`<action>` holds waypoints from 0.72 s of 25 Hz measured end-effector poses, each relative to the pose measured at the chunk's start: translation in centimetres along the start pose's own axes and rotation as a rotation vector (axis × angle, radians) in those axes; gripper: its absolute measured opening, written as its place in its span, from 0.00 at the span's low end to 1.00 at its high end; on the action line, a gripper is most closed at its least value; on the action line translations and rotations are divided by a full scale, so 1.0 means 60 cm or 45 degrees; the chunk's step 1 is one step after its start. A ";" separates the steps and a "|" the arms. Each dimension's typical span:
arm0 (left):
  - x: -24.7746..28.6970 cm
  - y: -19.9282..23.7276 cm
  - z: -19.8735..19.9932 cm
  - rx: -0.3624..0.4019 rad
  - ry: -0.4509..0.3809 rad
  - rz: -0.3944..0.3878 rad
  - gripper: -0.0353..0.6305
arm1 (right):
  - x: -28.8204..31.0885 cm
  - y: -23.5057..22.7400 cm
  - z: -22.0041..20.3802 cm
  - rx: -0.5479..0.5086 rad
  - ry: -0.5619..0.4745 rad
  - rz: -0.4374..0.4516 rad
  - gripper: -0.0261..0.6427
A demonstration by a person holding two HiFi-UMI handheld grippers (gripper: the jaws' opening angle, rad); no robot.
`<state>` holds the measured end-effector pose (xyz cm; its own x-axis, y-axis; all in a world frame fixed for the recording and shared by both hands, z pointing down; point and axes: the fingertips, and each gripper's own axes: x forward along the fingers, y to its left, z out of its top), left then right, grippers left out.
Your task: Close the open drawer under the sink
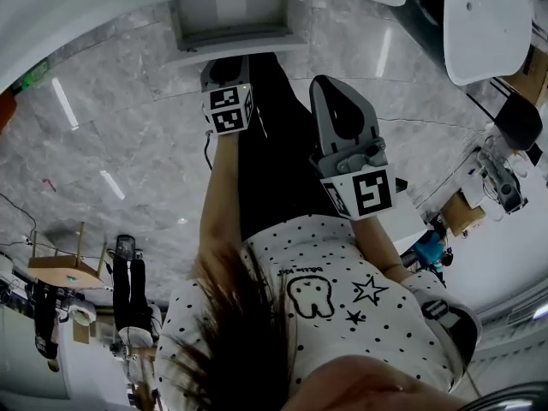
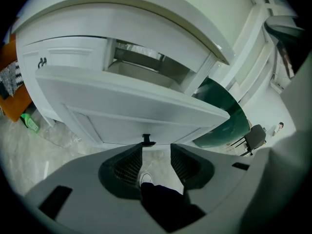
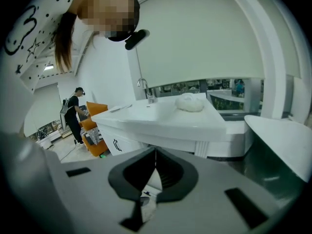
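The white drawer (image 2: pixel 131 106) stands pulled out of the vanity under the sink counter (image 3: pixel 161 118); its front panel carries a small black handle (image 2: pixel 147 140). My left gripper (image 2: pixel 156 152) is open just in front of and below that handle, with only floor and a shoe showing between the jaws. In the head view the left gripper (image 1: pixel 224 68) points at the open drawer (image 1: pixel 231 20). My right gripper (image 3: pixel 155 152) is shut on nothing, held higher and facing the counter top. In the head view the right gripper (image 1: pixel 338 101) hangs to the right of the drawer.
A faucet (image 3: pixel 144 89) and a white bundle (image 3: pixel 191 103) sit on the counter. A dark green curved panel (image 2: pixel 219 116) stands right of the vanity. At the left are an orange chair (image 3: pixel 92 126), a green bottle on the floor (image 2: pixel 29 123) and a person in black (image 3: pixel 74 113).
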<state>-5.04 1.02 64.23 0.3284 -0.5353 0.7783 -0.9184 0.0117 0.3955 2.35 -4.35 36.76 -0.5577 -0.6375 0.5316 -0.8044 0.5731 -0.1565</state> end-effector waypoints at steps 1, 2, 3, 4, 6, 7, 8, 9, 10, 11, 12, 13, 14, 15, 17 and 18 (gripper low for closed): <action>0.009 0.002 0.001 0.005 0.001 0.002 0.31 | -0.001 0.001 -0.009 0.014 0.012 -0.005 0.06; 0.016 0.004 0.002 0.012 -0.002 0.009 0.31 | -0.002 0.001 -0.017 0.027 0.022 -0.012 0.06; 0.022 0.007 0.005 0.020 -0.008 0.022 0.32 | -0.004 -0.001 -0.023 0.037 0.028 -0.019 0.06; 0.026 0.009 0.005 0.031 -0.014 0.039 0.32 | -0.005 -0.003 -0.027 0.045 0.031 -0.028 0.06; 0.031 0.014 -0.001 0.055 -0.007 0.066 0.33 | -0.008 -0.008 -0.030 0.059 0.029 -0.050 0.06; 0.035 0.017 -0.006 0.061 0.006 0.072 0.33 | -0.008 -0.010 -0.031 0.066 0.026 -0.061 0.06; 0.038 0.020 -0.010 0.060 0.018 0.074 0.33 | -0.007 -0.011 -0.031 0.072 0.024 -0.071 0.06; 0.041 0.023 -0.011 0.054 0.025 0.073 0.33 | -0.007 -0.011 -0.031 0.078 0.023 -0.079 0.06; 0.045 0.024 -0.010 0.049 0.024 0.073 0.33 | -0.006 -0.011 -0.033 0.084 0.024 -0.085 0.06; 0.048 0.025 -0.005 0.049 0.016 0.073 0.33 | -0.005 -0.011 -0.034 0.090 0.026 -0.087 0.06; 0.053 0.024 0.001 0.053 0.005 0.072 0.33 | -0.004 -0.011 -0.037 0.096 0.029 -0.087 0.06; 0.058 0.022 0.007 0.055 -0.005 0.072 0.33 | -0.003 -0.011 -0.039 0.101 0.032 -0.086 0.06; 0.063 0.021 0.010 0.053 -0.009 0.075 0.33 | -0.002 -0.011 -0.042 0.105 0.035 -0.085 0.06; 0.067 0.021 0.011 0.046 -0.006 0.084 0.33 | -0.001 -0.011 -0.043 0.109 0.036 -0.085 0.06; 0.070 0.025 0.010 0.050 0.002 0.107 0.33 | 0.002 -0.009 -0.044 0.117 0.037 -0.088 0.06; 0.071 0.027 0.010 0.070 0.008 0.116 0.33 | 0.003 -0.009 -0.043 0.120 0.036 -0.089 0.06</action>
<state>-5.27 -1.75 67.91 0.2443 -0.5287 0.8129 -0.9551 0.0135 0.2959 3.21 -3.41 39.10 -0.4945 -0.6586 0.5672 -0.8576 0.4760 -0.1949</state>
